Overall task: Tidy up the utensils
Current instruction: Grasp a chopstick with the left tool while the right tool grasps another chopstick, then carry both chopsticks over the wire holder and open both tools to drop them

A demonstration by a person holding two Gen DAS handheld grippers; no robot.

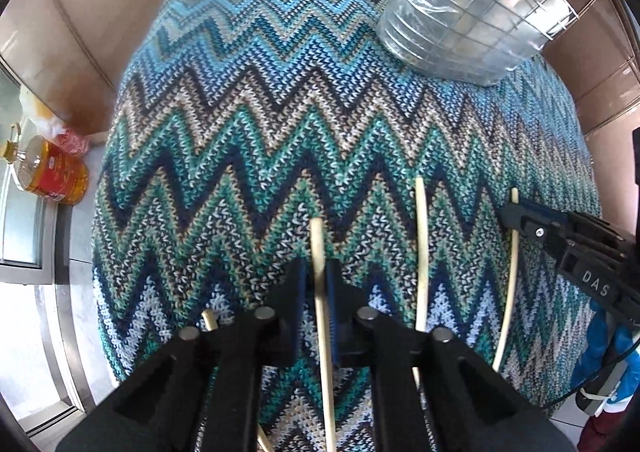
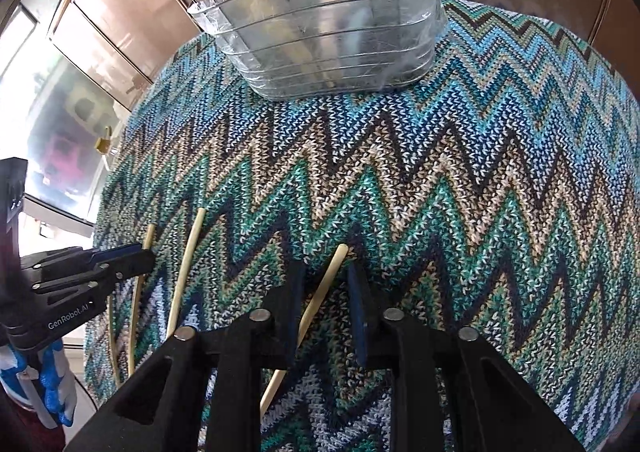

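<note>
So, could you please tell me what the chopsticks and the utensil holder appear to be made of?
The chopsticks look like bamboo or pale wood: matte, cream-tan, thin round sticks. The utensil holder looks like a shiny metal wire grid set in a clear ribbed plastic tub, with contents showing through it.

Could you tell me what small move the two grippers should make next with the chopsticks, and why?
Probably lift both straight up. The left gripper is shut on a chopstick, and the right gripper straddles another chopstick still lying on the knitted cloth; the wire basket stands beyond.
</note>
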